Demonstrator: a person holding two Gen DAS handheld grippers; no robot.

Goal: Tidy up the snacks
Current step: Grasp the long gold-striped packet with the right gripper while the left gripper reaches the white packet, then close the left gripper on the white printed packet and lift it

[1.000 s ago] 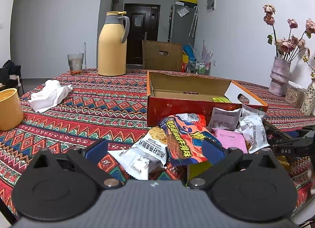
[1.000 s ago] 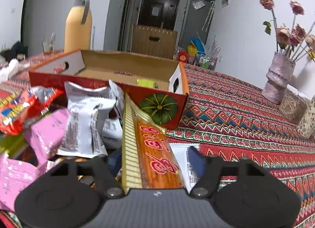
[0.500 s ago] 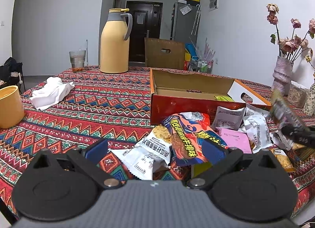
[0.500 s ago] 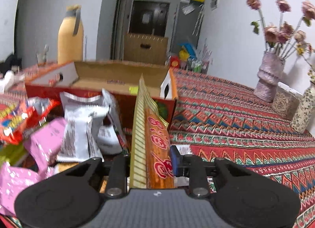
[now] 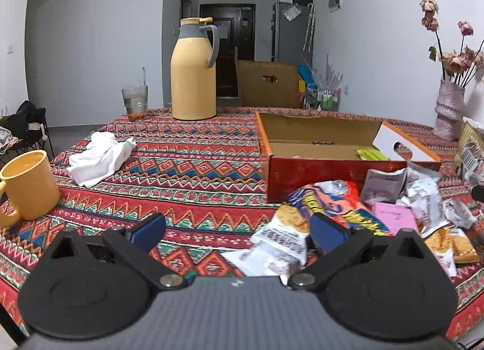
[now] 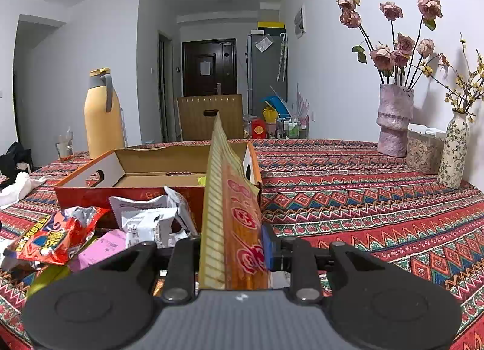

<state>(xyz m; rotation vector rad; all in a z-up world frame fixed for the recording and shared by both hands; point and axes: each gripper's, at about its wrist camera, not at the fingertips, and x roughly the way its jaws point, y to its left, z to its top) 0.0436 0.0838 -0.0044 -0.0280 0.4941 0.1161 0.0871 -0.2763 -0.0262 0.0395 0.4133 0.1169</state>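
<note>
The right gripper point(image 6: 233, 250) has closed from wide open onto the orange packet point(image 6: 234, 214), which now stands edge-up at frame centre, lifted clear of the snack pile point(image 6: 121, 229) at lower left. The packet is secured for transfer to the box point(image 6: 157, 174) behind. The left gripper point(image 5: 237, 227) remains wide open and empty above the tablecloth point(image 5: 196, 174).

Right wrist view: orange snack packet point(image 6: 233, 214) stood edge-on, hid its left pad and blocked the box point(image 6: 90, 196) right end. Print on it too distorted to read. Left wrist view: right frame edge cut off a striped packet point(image 5: 470, 150) and a dark object point(image 5: 478, 192), unidentifiable. Yellow mug point(image 5: 27, 186) handle clipped at left edge. White wrapper point(image 5: 281, 244) text blurred
</note>
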